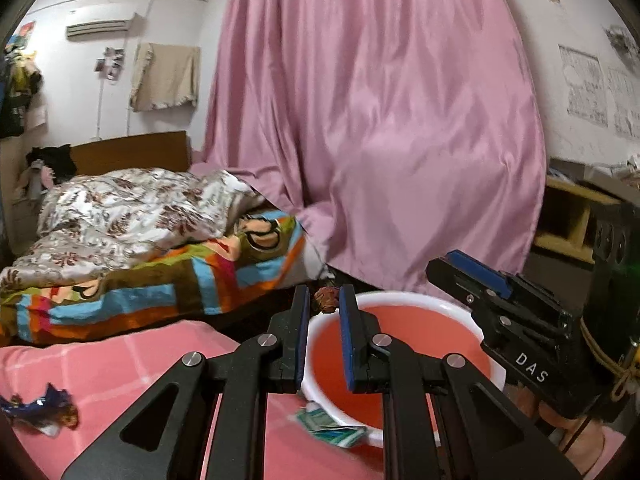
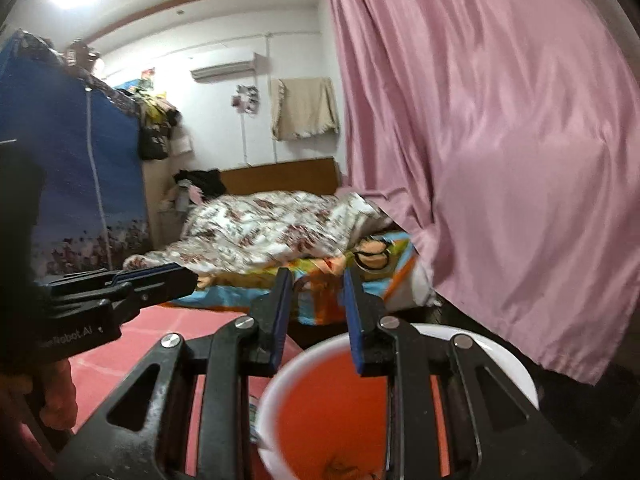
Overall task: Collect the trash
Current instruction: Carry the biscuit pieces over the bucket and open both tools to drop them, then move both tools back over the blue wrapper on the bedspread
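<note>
Over the pink cloth (image 1: 120,364) a crumpled brown scrap (image 1: 326,299) is pinched at the tips of the left gripper (image 1: 325,300), just above the far rim of the red basin (image 1: 400,344). Beside it the right gripper (image 2: 316,280) is held apart – nothing is seen between its fingers. Under the basin's near rim a green wrapper (image 1: 332,430) is tucked; a blue wrapper (image 1: 44,412) lies well apart. Beyond, the way is blocked by a bed (image 1: 160,272) and a pink curtain (image 1: 380,120).

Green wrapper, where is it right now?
In the left wrist view the green wrapper lies on the pink cloth, tucked against the near left rim of the red basin, low between the left tongs' arms.
</note>
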A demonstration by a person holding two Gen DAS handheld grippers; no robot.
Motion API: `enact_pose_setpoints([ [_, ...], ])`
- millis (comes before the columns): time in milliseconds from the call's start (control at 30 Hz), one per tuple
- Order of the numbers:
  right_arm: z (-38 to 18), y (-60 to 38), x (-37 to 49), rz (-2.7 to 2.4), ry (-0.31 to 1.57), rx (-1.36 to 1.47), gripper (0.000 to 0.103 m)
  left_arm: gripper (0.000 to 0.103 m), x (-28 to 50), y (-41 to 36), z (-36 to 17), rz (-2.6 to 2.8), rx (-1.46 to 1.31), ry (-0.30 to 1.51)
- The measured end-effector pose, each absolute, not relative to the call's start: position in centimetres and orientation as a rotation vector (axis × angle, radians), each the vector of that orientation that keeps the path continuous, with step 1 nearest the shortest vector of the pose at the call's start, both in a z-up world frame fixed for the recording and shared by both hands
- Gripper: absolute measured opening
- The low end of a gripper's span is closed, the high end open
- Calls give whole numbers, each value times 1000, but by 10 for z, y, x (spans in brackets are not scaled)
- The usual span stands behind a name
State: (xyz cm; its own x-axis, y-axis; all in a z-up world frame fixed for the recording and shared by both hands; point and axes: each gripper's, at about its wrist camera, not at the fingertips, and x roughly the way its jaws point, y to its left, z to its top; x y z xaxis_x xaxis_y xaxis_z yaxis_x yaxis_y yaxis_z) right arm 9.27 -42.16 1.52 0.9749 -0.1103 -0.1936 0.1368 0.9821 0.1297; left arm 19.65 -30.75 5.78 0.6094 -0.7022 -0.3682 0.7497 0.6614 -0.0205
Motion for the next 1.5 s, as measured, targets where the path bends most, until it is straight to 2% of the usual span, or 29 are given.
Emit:
enact_pose_setpoints([
  [300, -12, -452, 106, -166, 343, 196, 42, 12, 204, -345, 23, -878, 216, 511],
  [533, -18, -459, 110, -182, 376, 221, 42, 12, 223, -363, -3, -927, 193, 681],
  [833, -21, -464, 111, -209, 390, 249, 43, 15, 229, -364, -11, -936, 165, 777],
  [900, -22, -463, 111, -213, 388, 255, 43, 17, 232, -359, -9, -931, 141, 781],
  [1033, -23, -462, 114, -219, 393, 265, 43, 35, 233, -351, 0, -922, 94, 758],
  [1067, -23, -462, 113, -221, 393, 264, 43, 36, 233, -350, 2, -921, 82, 753],
  [1300, -21, -457, 115, -235, 384, 264, 47, 38, 238, -338, 12, -874, 57, 728],
  [1500, -21, -455, 116, -241, 381, 265, 53, 48, 242, -329, 13, -855, 23, 726],
])
